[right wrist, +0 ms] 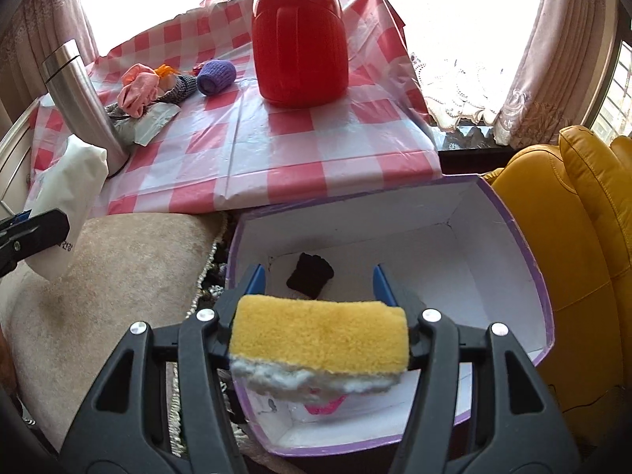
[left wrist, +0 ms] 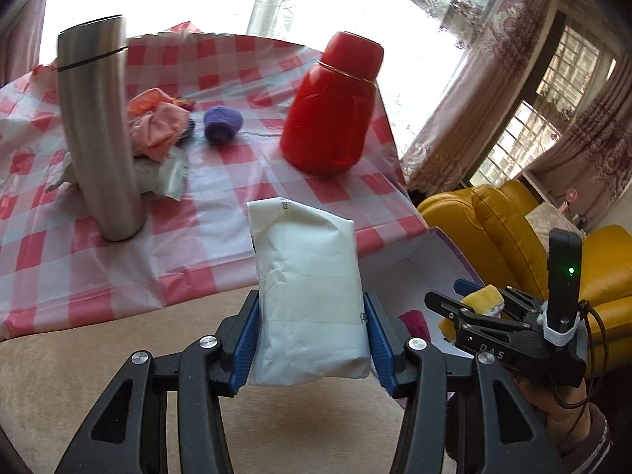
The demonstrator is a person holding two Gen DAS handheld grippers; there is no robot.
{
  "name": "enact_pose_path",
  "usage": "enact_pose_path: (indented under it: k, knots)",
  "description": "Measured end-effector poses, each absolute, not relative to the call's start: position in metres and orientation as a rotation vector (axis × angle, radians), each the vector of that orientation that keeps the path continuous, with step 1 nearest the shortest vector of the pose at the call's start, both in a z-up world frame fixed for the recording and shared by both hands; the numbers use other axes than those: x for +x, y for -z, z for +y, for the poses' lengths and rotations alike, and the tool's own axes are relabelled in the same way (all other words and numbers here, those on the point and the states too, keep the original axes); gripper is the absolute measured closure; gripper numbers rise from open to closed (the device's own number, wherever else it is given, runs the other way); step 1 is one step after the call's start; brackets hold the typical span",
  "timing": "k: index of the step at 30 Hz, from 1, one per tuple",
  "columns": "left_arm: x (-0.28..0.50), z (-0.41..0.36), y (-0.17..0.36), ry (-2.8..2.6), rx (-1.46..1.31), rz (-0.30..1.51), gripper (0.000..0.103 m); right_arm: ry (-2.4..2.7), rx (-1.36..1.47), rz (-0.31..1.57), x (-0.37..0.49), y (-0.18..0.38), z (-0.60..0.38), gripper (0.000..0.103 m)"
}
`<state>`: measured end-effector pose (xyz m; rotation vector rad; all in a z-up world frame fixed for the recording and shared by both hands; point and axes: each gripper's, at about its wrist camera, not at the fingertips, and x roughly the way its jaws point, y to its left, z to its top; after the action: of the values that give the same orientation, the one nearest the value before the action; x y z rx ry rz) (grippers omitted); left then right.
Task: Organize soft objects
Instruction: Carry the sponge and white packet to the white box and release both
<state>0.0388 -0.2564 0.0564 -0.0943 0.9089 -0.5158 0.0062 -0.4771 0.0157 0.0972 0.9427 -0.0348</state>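
The left gripper [left wrist: 312,339] pinches a white soft pack [left wrist: 308,288] — its print too small to read; the right gripper [right wrist: 320,339], marked "DAS", clamps a yellow sponge [right wrist: 320,339] over the purple-edged box [right wrist: 513,237].

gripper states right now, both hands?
Left gripper: closed on the white packet, blue pads pressing both its sides.
Right gripper: holding the yellow sponge back between its jaws, above the open box.
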Motion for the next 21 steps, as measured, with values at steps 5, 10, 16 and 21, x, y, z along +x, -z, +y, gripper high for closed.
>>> enact_pose_path:
  k: [5, 10, 16, 21]
  knots:
    - [0.023, -0.299, -0.054, 0.607, -0.014, 0.917, 0.052, 0.077, 0.112, 0.955, -0.007, -0.011, -0.500, 0.041]
    - [0.010, -0.333, -0.050, 0.685, 0.043, 0.928, 0.052, 0.117, 0.127, 0.970, -0.018, -0.006, -0.520, 0.040]
    - [-0.002, -0.364, -0.049, 0.768, 0.084, 0.938, 0.052, 0.158, 0.143, 0.980, -0.029, -0.002, -0.539, 0.038]
    - [-0.007, -0.382, -0.047, 0.827, 0.089, 0.959, 0.046, 0.176, 0.142, 0.995, -0.031, -0.001, -0.546, 0.029]
